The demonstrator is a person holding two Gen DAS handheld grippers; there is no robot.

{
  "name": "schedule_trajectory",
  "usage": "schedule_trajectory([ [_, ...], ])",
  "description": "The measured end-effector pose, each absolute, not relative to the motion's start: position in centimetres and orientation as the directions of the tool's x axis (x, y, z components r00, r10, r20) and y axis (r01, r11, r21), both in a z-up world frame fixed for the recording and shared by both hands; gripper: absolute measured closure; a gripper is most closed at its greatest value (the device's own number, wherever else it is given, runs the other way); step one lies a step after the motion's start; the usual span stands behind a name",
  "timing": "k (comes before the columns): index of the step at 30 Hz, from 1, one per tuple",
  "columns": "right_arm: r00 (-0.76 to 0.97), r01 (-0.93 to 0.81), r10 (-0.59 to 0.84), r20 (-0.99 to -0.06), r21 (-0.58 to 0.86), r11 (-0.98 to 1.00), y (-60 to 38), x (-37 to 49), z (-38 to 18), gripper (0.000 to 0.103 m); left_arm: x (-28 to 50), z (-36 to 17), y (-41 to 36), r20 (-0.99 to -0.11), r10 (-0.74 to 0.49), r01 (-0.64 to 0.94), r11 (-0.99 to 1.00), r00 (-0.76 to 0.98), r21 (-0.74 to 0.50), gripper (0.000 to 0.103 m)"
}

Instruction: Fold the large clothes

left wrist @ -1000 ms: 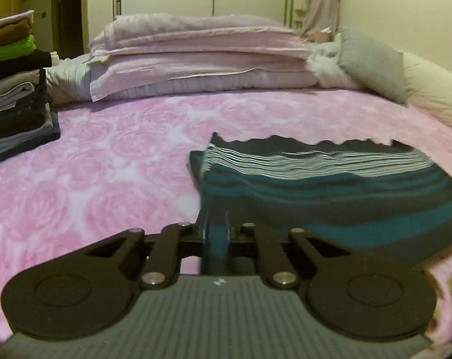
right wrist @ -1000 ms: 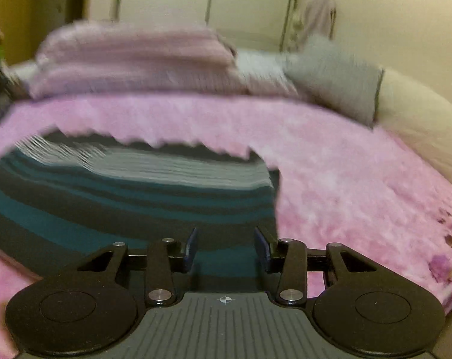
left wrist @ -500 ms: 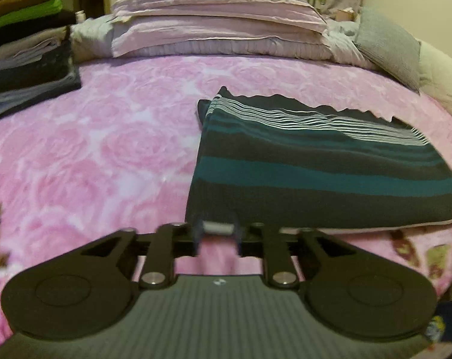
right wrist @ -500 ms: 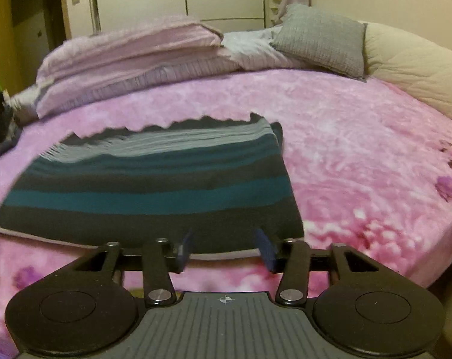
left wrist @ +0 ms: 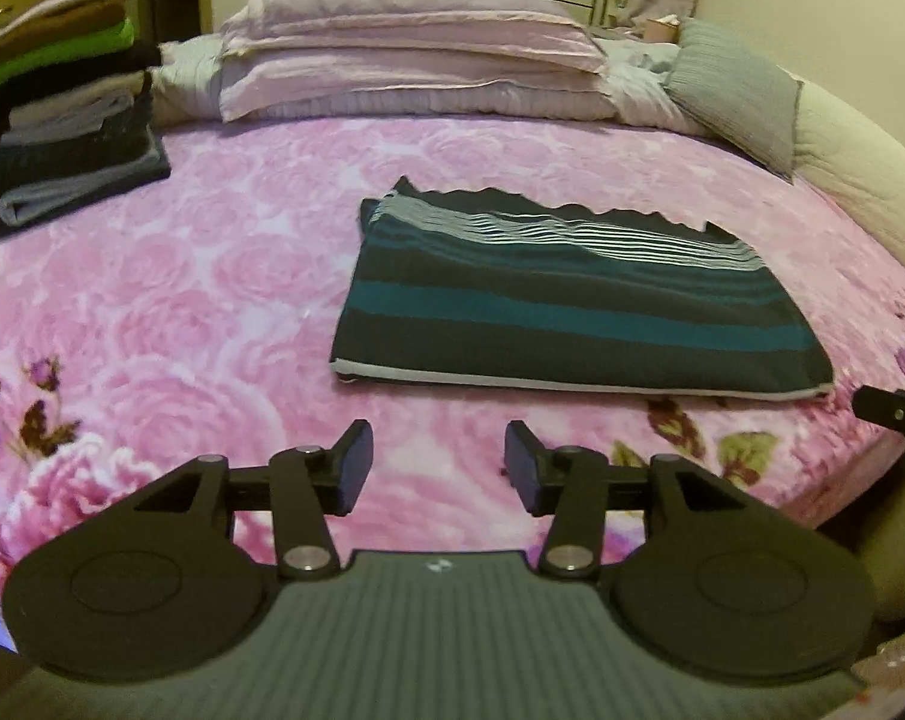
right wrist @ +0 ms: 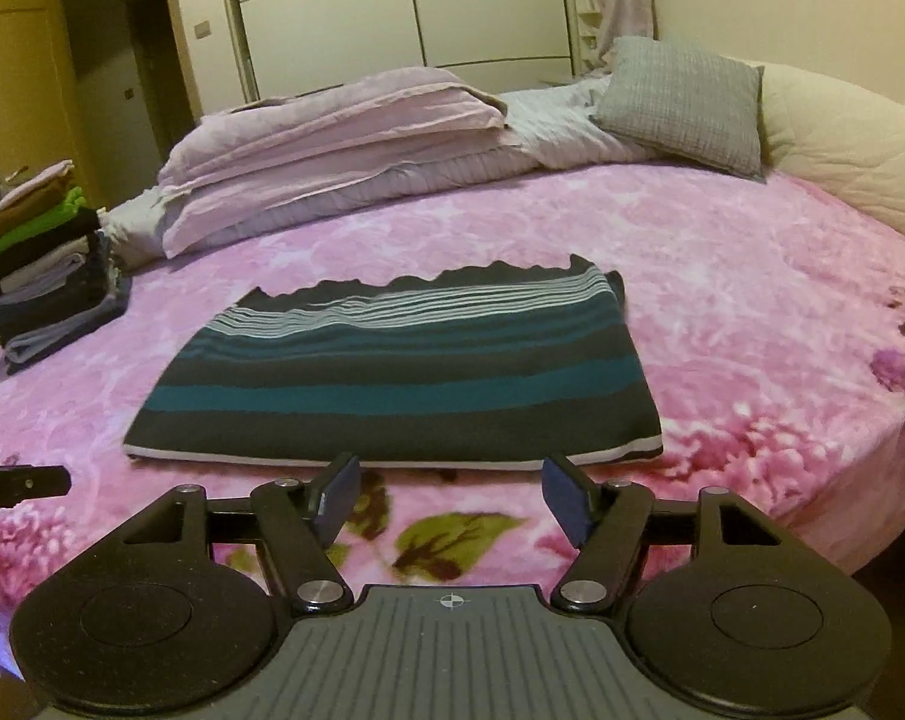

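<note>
A dark striped garment (left wrist: 572,306) with teal and white bands lies folded into a flat rectangle on the pink floral bedspread (left wrist: 182,312). In the right wrist view the same garment (right wrist: 404,372) lies just beyond the fingers. My left gripper (left wrist: 439,471) is open and holds nothing, hovering over the bedspread short of the garment's near left corner. My right gripper (right wrist: 452,495) is also open with nothing in it, just short of the garment's near edge. A tip of the other gripper shows at each view's side.
A stack of folded clothes (left wrist: 62,132) sits at the bed's far left, also seen as the stack (right wrist: 44,276). Pink pillows (left wrist: 410,60) and a grey cushion (right wrist: 686,102) line the head of the bed. The bed's edge falls away at the right.
Both grippers let go of the garment's near edge, opened wide and pulled back and up. The garment now lies flat and folded on the bed.
</note>
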State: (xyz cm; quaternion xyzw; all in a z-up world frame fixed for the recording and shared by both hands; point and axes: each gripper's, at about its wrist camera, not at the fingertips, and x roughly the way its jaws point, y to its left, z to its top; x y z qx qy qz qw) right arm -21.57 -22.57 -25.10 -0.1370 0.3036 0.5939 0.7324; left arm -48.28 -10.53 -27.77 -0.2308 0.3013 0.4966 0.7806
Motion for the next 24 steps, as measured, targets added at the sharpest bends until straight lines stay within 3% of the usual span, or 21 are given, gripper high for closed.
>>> schedule_trajectory([
  [24,0.144,-0.943,0.758,-0.637,0.143,0.3,-23.7,-21.3,-25.5,0.038,-45.5,-27.6,-11.4,-0.696,0.622,-0.877,0.479,0.359,-0.024,0.053],
])
